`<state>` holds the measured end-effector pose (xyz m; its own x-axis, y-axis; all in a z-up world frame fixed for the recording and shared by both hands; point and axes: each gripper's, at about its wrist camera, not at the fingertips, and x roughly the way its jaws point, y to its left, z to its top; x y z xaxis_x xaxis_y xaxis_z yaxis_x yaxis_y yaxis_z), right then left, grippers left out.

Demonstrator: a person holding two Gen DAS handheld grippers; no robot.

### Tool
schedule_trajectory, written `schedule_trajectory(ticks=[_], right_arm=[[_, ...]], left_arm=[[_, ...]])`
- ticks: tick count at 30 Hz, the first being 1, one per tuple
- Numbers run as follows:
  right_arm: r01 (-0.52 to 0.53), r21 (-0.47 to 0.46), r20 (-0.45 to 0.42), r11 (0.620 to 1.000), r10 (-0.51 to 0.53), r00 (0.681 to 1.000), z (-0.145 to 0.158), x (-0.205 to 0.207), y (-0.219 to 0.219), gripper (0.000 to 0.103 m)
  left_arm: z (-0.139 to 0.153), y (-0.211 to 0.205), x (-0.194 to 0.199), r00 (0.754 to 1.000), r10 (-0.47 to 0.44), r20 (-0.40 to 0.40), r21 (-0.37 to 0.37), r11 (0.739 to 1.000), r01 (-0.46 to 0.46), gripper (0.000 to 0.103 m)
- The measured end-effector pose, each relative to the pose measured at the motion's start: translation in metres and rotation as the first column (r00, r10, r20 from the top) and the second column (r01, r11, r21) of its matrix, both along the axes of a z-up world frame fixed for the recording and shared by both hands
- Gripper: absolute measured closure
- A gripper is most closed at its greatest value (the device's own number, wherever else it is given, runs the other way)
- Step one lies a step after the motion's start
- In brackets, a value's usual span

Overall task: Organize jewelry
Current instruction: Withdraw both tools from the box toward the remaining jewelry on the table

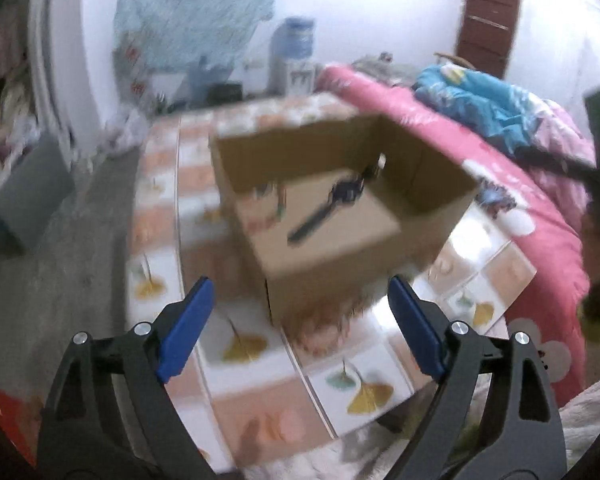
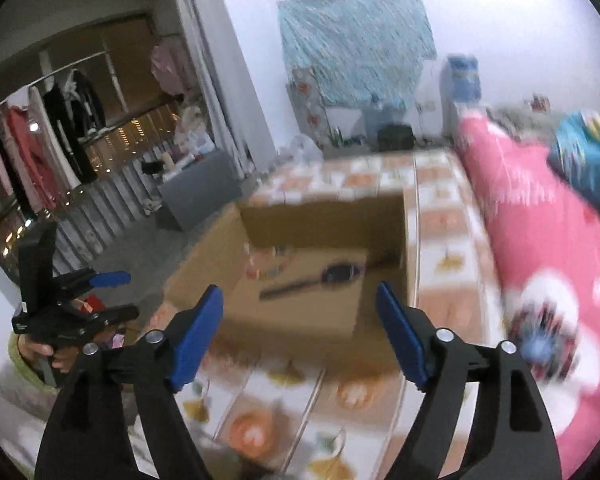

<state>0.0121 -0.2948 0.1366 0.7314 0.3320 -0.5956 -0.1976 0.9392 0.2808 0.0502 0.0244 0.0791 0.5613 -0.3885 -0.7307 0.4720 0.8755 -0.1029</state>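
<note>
Your left gripper (image 1: 300, 320) has its fingers wide apart with nothing between them, angled down at the box (image 1: 340, 216) just ahead. Only this view shows the far inner wall and a small pale piece (image 1: 380, 162) against it. A dark strap-like piece (image 1: 328, 208) lies on the box floor beyond the fingertips. Your right gripper (image 2: 300, 322) is spread too, empty, tilted down at the same box. Only its view shows your left hand (image 2: 48, 354) gripping the other tool, left of its fingers.
</note>
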Motion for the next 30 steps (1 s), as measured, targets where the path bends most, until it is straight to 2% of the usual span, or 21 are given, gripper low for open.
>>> schedule_trajectory(ticks=[4, 6, 8, 14, 18, 22, 26, 28, 30], right_arm=[[0.103, -0.099, -0.167, 0.990, -0.119, 0.979, -0.077, -0.008, 0.022, 0.025], [0.128, -0.164, -0.236, 0.978, -0.165, 0.958, -0.103, -0.006, 0.031, 0.025], [0.116, -0.166, -0.278, 0.979, -0.159, 0.947, -0.123, -0.006, 0.041, 0.025], [0.101, -0.100, -0.298, 0.990, -0.127, 0.946, -0.125, 0.007, 0.050, 0.025], [0.105, -0.056, -0.314, 0.993, -0.117, 0.942, -0.121, 0.007, 0.056, 0.025], [0.092, -0.056, -0.332, 0.994, -0.106, 0.937, -0.127, 0.009, 0.063, 0.025], [0.084, -0.054, -0.352, 0.995, -0.098, 0.931, -0.132, 0.013, 0.066, 0.025], [0.078, -0.055, -0.361, 0.995, -0.092, 0.928, -0.135, 0.015, 0.069, 0.025], [0.072, -0.059, -0.364, 0.996, -0.088, 0.927, -0.136, 0.016, 0.071, 0.025]], left_arm=[[-0.057, -0.001, 0.004, 0.989, 0.098, -0.110, 0.037, 0.995, -0.095, 0.019], [-0.074, 0.000, 0.006, 0.982, 0.140, -0.130, 0.059, 0.989, -0.133, 0.019], [-0.086, -0.001, 0.008, 0.979, 0.143, -0.146, 0.051, 0.989, -0.137, 0.019], [-0.103, -0.025, 0.003, 0.992, 0.096, -0.083, 0.157, 0.984, -0.082, 0.019], [-0.107, -0.031, 0.005, 0.993, 0.090, -0.079, 0.144, 0.987, -0.078, 0.019], [-0.103, -0.020, 0.009, 0.990, 0.116, -0.085, 0.060, 0.992, -0.111, 0.019], [-0.111, -0.012, 0.024, 0.981, 0.174, -0.091, 0.095, 0.982, -0.166, 0.019], [-0.115, -0.010, 0.027, 0.979, 0.195, -0.064, 0.138, 0.973, -0.185, 0.019], [-0.116, -0.006, 0.027, 0.980, 0.192, -0.049, 0.151, 0.971, -0.183, 0.018]])
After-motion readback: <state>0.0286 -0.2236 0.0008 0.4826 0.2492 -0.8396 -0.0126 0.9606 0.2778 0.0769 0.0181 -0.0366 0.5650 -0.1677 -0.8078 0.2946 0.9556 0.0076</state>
